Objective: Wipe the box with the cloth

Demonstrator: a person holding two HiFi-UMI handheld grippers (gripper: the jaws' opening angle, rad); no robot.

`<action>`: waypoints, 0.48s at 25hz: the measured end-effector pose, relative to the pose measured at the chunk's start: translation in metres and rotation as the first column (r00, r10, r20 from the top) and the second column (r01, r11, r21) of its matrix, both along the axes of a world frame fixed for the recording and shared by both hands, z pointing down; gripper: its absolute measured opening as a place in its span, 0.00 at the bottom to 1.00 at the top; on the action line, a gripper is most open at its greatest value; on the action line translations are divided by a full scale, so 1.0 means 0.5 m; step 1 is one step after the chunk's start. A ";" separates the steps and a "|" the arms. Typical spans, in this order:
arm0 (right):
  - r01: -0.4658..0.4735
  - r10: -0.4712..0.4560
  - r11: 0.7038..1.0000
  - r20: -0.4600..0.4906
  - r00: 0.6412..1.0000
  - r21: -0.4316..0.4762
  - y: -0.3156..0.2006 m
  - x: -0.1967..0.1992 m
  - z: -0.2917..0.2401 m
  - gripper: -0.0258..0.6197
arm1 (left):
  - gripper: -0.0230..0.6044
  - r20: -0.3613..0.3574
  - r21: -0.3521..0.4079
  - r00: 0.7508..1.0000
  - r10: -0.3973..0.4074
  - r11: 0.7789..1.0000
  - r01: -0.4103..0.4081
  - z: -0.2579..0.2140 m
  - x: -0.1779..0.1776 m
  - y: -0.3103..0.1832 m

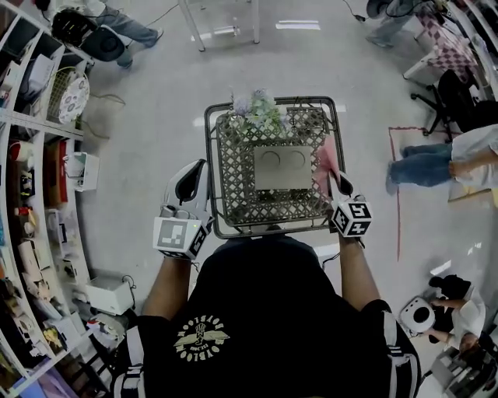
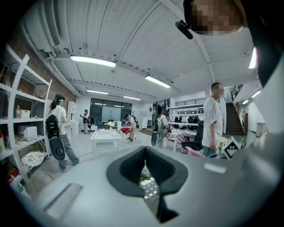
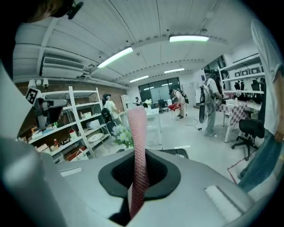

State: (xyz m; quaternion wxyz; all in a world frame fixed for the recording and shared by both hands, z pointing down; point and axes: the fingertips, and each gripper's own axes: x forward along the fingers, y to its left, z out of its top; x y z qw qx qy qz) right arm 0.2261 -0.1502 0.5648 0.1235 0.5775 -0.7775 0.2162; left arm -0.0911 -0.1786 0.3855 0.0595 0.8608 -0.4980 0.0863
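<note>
A grey box (image 1: 282, 167) with two round marks on its top lies in the mesh basket of a shopping cart (image 1: 226, 167). My right gripper (image 1: 340, 186) is at the cart's right rim, shut on a pink cloth (image 1: 327, 162). In the right gripper view the cloth (image 3: 137, 146) stands up as a strip from between the jaws of my right gripper (image 3: 135, 179). My left gripper (image 1: 189, 179) is outside the cart's left rim, apart from the box. Its jaws are together with nothing between them, and my left gripper (image 2: 144, 170) shows only a thin slit.
A bunch of pale flowers (image 1: 261, 113) lies at the cart's far end. Shelves (image 1: 31, 155) full of goods line the left side. A person in jeans (image 1: 436, 163) stands at the right beside a red floor line (image 1: 398, 202). White table legs (image 1: 226, 23) stand ahead.
</note>
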 end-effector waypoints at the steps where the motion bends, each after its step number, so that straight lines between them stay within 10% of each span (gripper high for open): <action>1: 0.000 0.000 0.999 -0.002 1.000 0.035 0.002 -0.004 -0.035 0.07 | 0.04 -0.006 0.008 1.000 0.008 1.000 -0.008 -0.005 0.001 -0.003; 12: 0.009 0.007 0.938 -0.045 0.999 0.346 0.048 -0.035 -0.376 0.07 | 0.04 -0.042 0.103 0.998 0.045 0.994 -0.041 -0.084 -0.003 -0.012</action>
